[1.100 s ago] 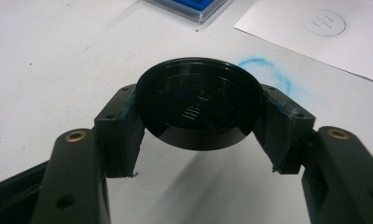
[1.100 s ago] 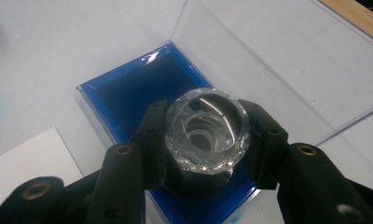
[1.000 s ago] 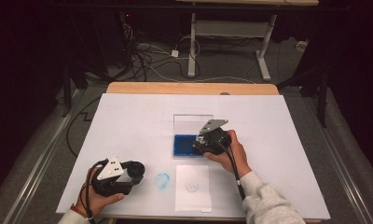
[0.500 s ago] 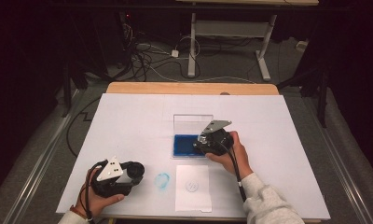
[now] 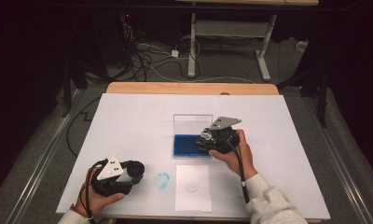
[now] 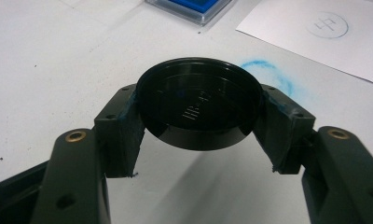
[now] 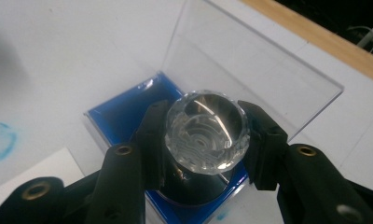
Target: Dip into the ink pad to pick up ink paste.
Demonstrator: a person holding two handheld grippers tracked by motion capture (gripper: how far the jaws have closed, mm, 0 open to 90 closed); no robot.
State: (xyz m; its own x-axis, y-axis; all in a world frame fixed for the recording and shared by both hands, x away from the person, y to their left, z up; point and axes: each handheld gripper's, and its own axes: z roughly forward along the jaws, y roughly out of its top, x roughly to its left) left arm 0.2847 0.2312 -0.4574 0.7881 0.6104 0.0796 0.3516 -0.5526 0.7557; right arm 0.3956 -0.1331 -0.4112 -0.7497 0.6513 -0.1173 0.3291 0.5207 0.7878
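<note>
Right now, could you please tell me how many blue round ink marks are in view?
2: a stamp print on the paper sheet, and a smudged ring on the table left of it.

black round cap (image 6: 201, 105): level, clamped | clear faceted stamp (image 7: 206, 132): over blue ink pad (image 7: 121, 116)

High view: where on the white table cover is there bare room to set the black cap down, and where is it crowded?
Bare: the whole far strip between the wooden edge and the clear lid, the left side beyond the left tool, and the right side past the right tool. Crowded: the near middle, with blue ink pad, paper sheet and blue smudge.
</note>
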